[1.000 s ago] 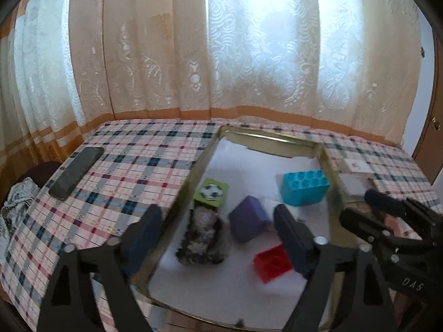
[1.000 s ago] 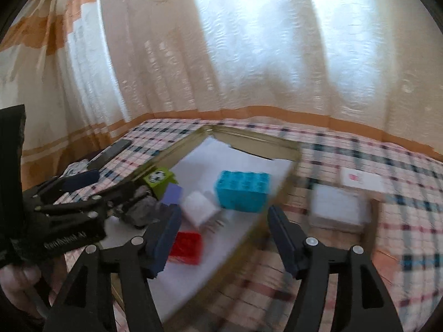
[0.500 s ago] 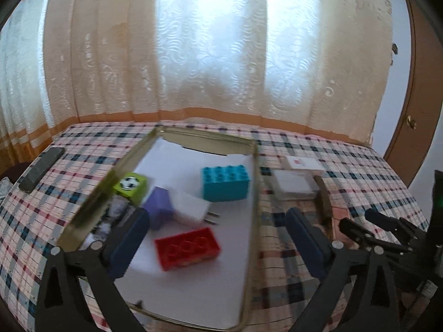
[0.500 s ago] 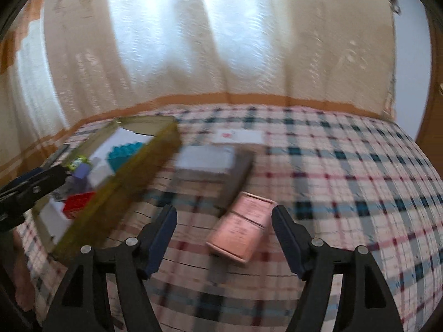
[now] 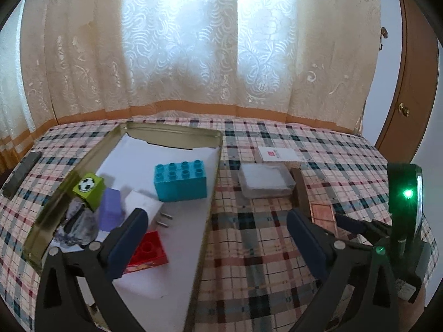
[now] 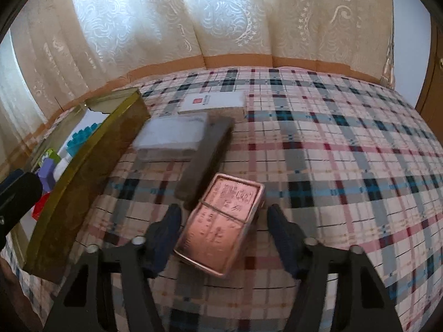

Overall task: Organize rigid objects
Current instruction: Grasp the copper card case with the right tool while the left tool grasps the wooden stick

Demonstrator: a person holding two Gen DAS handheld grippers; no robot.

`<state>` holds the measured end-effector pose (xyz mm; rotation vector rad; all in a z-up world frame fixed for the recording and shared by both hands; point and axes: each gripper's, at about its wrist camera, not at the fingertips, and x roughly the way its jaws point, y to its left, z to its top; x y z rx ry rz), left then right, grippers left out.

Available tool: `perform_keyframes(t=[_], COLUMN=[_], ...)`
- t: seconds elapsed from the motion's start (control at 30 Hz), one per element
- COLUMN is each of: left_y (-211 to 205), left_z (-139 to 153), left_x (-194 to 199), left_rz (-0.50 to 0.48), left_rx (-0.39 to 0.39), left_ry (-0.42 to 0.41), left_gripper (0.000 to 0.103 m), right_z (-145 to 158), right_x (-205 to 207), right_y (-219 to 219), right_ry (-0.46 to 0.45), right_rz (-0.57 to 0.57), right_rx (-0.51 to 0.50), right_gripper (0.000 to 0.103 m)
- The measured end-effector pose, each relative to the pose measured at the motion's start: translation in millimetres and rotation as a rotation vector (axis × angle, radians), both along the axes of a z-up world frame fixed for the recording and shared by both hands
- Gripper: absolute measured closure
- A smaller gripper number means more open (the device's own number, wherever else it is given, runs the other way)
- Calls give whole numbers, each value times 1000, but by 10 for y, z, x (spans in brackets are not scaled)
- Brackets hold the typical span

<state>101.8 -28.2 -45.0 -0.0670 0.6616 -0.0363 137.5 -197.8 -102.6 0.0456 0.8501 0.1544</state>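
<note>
Right wrist view: jaws closing around a pink tin that sits askew

Right wrist camera looks down along the right gripper [image 6: 224, 231] at a pink embossed tin [image 6: 221, 222] lying flat on a plaid tablecloth [image 6: 346, 149]. The tin sits between the two dark blue pads, which are closing but do not yet touch it. It lies at a slant to the jaws, its far corner just beside a dark grey bar [image 6: 206, 160]. Farther off are a clear plastic case [image 6: 171, 135] and a white card box [image 6: 213, 101]. On the left stands a gold metal tray [image 6: 83, 182], lined with white paper.

Left wrist camera shows the left gripper [image 5: 213, 231] with jaws wide and holding nothing, hovering over the tray's right wall. Inside the tray are a teal brick [image 5: 181, 181], a red brick [image 5: 146, 251], a green football cube [image 5: 88, 186], a purple block [image 5: 110, 207] and a white plug [image 5: 142, 202].

Risks, as I judge them: because the tin is slanted, the pads may catch its corners, so it could twist or slip out. The closing left pad could also nudge the grey bar. Carrying the tin left, it could strike the tray wall or the waiting left gripper
</note>
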Motion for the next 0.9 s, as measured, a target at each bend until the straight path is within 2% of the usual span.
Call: perform_keyframes(t=[0.03,0.07,0.33,0.6,0.67,0.73,0.87,0.9], left_y=[-26,-61,-331,-702,-794,-881,-1028,-1063], left_z=[-4,-4,-30,-158,-208,-258,-370,-403], left_x=[15,30,133,313,385,451,560,596], left_rz=[-3,-10,-54,-125,-141,-157,-198,-202], left_rx=[3,8,28,54,62,68,54,60], left_ry=[2,4,20,61,82,102,153,166], left_gripper=[1,1,1,1,4,13,16,21], right_z=[2,3,17,67,73,82,89,89], right_x=[-1,-7,-67,13,40,53,45,40], right_y=[-19,-37,-243,-693,-790,-863,-931,-934], right_ry=[-1,-2,-12,-44,-46,-49,-55,-56], right_rz=[-3,-1,5,-111,-133,-148,-153,-153], right_rx=[-13,-21,-20,-9,-5,1,30,31], right_gripper=[50,52,52,52,52,52,52,52])
